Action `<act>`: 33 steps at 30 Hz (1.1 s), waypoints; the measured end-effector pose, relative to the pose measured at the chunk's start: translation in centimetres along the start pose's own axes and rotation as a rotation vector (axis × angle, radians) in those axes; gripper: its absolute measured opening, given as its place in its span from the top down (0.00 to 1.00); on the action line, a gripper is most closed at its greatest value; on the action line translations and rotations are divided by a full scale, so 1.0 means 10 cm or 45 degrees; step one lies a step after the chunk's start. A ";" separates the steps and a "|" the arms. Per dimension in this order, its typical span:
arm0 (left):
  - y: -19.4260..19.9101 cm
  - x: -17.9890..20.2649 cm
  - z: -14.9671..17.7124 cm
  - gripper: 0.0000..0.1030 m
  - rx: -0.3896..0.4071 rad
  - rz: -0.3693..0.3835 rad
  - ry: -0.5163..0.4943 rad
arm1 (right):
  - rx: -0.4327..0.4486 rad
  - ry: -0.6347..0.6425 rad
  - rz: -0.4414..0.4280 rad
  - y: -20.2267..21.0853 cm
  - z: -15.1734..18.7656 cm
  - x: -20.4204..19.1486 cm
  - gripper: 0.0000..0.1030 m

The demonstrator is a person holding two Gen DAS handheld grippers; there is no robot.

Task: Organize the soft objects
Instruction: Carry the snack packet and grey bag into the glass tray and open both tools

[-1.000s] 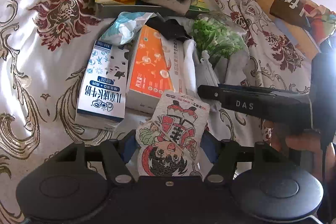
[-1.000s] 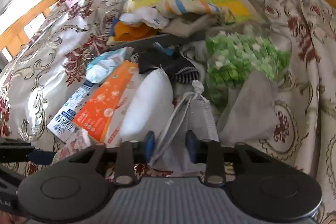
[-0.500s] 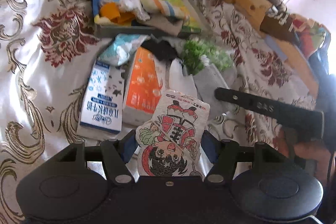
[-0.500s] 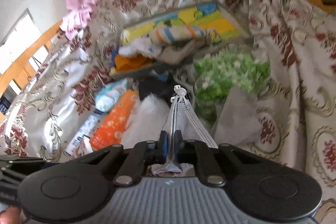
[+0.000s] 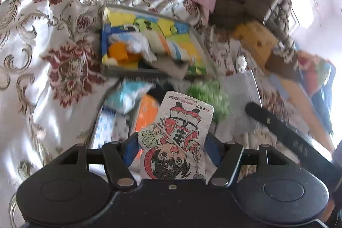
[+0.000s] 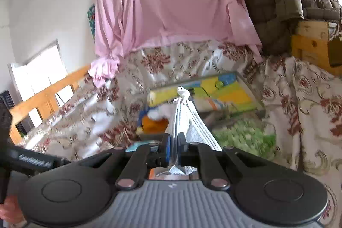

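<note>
Right claw (image 6: 173,150) clamped on folded white face mask (image 6: 188,119) w/ knotted ear loops, mid-air over bed. Left claw (image 5: 172,150) grips flat cartoon-print packet (image 5: 178,138). Risk: thin mask slips out before grey tray (image 5: 205,57); loops may snag.

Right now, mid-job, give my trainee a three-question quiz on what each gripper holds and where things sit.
1. True or false: the right gripper is shut on a face mask.
2. What is between the left gripper's fingers? A) the milk carton B) the cartoon-printed packet C) the orange box
3. Fill in: the orange and white soft items lie in the ____ on the bedspread.

Key: 1 true. 2 B. 3 tray.
</note>
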State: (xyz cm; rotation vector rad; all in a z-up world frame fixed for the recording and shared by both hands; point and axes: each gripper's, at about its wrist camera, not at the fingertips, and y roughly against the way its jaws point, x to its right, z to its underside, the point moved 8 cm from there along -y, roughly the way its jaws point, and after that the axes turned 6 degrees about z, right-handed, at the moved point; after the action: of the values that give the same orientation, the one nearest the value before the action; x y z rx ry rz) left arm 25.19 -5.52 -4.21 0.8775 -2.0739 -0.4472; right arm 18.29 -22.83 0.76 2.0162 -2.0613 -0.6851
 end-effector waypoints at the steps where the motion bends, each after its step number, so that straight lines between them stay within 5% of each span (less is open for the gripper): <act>1: -0.03 0.00 -0.07 0.35 0.014 -0.001 0.000 | 0.003 -0.002 -0.006 -0.02 -0.03 0.00 0.93; 9: -0.37 0.02 -0.93 0.35 0.146 -0.022 0.016 | 0.104 -0.060 -0.034 -0.52 -0.54 0.13 0.93; 18: -1.22 -0.12 -1.89 0.35 0.164 -0.117 -0.026 | 0.011 -0.336 -0.029 -1.80 -0.91 0.57 0.93; 25: -2.03 -0.20 -2.20 0.35 0.086 -0.200 -0.029 | -0.001 -0.507 0.017 -2.29 -0.88 0.94 0.92; 33: -2.60 -0.15 -2.18 0.35 -0.012 -0.262 -0.072 | -0.120 -0.636 0.074 -2.59 -0.63 1.26 0.91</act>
State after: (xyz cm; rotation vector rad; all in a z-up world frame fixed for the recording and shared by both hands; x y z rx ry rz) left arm 54.38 -22.60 -6.99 1.0890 -2.0388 -0.5970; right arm 43.46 -35.84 -7.45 1.8608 -2.2708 -1.3604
